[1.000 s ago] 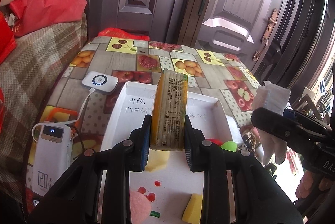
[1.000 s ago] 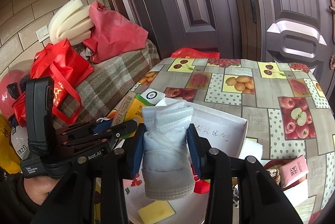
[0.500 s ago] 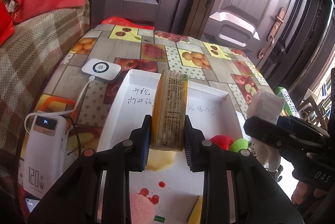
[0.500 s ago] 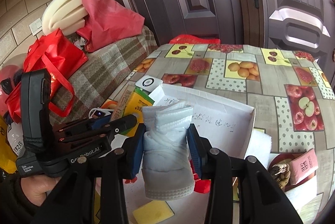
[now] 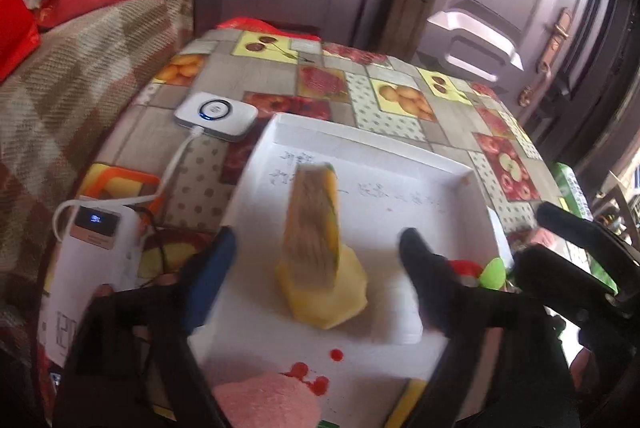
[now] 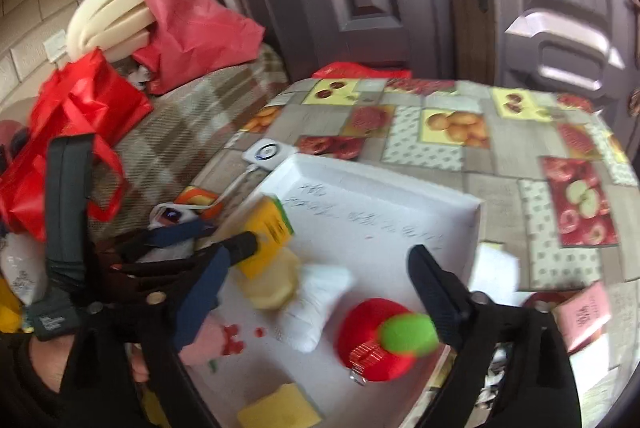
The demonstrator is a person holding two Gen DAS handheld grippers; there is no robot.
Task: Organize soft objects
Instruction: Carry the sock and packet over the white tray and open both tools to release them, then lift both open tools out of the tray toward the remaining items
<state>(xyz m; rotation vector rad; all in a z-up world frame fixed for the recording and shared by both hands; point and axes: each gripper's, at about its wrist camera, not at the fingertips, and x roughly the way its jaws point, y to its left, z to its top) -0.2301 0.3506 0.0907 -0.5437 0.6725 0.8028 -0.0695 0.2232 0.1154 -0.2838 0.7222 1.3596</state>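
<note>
My left tongs (image 5: 316, 252) stand wide apart with nothing between the pads. The yellow sponge block (image 5: 314, 224) with its brownish scouring face stands on edge midway between the two fingers, clear of both, leaning on a pale yellow sponge (image 5: 332, 292) inside the white tray (image 5: 280, 132). Close under these tongs lies a pink sponge (image 5: 264, 400); beyond the left finger sit a power bank (image 5: 92, 256) and a small white charger puck (image 5: 216, 116) on the fruit-print tablecloth (image 5: 400, 100).

My right tongs (image 6: 320, 276) are spread open too and grip nothing. The white folded cloth (image 6: 316, 304) lies in the tray between the fingers, touching neither. By the right finger rests a red plush apple (image 6: 368, 344) with a green top. Another yellow sponge (image 6: 280, 408) lies nearest these tongs.
</note>
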